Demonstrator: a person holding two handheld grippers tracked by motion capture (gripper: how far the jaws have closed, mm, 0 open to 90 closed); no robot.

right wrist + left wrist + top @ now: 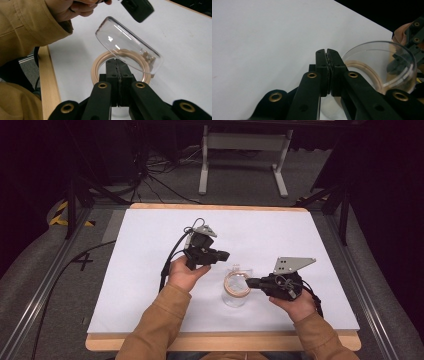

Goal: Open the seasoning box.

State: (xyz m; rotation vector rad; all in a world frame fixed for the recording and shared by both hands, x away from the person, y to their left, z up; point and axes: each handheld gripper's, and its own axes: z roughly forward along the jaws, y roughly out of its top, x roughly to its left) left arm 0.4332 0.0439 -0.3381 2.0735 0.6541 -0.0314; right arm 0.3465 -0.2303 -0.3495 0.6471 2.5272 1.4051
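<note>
High view puts the glass jar (235,292) on the desk (150,270) between your hands, hinged lid (128,47) tipped up. Your right tool (248,282) is pinched shut on the jar's tan rim; your left tool (226,254) is closed, empty. Steady the rim, then move slowly.

jar (235,295): showing clear glass, colourless
jar lid (127,47): showing clear and see-through
seal ring (100,65): showing pale tan
left gripper (224,255): showing black, with brass-coloured rivets
right gripper (250,282): showing black, carrying a grey plate
sleeve (160,320): showing mustard brown
table (150,230): showing white, with a light wood edge
</note>
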